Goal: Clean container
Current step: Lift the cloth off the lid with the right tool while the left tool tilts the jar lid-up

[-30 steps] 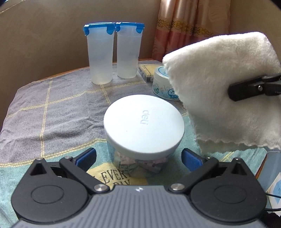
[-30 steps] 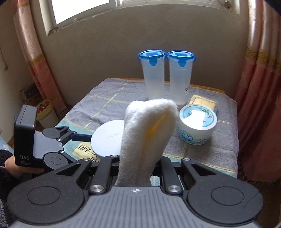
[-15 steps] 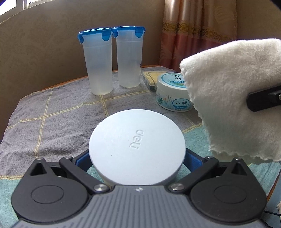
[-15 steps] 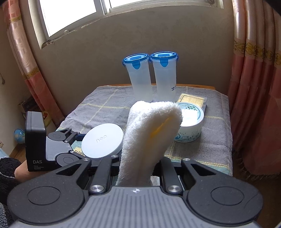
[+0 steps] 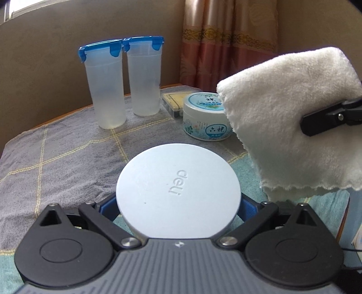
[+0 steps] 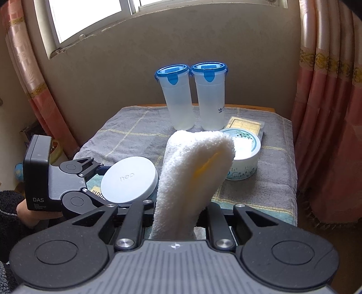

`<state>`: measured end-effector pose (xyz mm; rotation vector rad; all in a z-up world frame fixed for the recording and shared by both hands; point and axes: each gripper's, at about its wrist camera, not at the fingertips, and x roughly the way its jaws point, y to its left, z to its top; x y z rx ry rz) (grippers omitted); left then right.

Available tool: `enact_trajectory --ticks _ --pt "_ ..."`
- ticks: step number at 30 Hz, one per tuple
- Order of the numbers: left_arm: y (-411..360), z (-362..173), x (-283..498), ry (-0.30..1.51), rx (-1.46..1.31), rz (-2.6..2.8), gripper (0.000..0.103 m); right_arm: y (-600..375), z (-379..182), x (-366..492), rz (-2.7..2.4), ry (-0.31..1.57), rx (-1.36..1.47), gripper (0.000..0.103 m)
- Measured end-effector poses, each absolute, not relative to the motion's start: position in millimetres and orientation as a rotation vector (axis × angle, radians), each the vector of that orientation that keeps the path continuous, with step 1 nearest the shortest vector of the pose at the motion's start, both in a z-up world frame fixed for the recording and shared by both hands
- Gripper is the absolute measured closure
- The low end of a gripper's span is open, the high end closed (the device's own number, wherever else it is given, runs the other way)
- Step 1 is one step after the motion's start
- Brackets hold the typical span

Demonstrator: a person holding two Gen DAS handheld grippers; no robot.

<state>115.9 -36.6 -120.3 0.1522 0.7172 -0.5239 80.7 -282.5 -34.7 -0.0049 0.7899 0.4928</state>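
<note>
Gripping the round container [image 5: 178,192] at its sides, the left gripper [image 5: 178,204] has its blue pads just closing on the wall below the smooth grey lid — held above the near edge of the tabletop [image 5: 56,153]. The container is rigid, probably light, and its slick plastic favours a hold on the wall rather than the lid. The right gripper [image 6: 175,217] is clamped on a soft, folded white cloth [image 6: 192,171]. A grey checked towel covers the tabletop; two blue-lidded tumblers [image 6: 192,95] stand at its far edge, below a window [image 6: 90,15] with pink curtains [image 6: 332,101].
</note>
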Motion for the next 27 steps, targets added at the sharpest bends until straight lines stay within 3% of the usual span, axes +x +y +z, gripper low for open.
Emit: enact_trajectory --ticks 27 --pt "-17 -113 163 0.704 0.492 -1.209 0.004 -262 -44 95 0.421 0.875 -0.062 0.084"
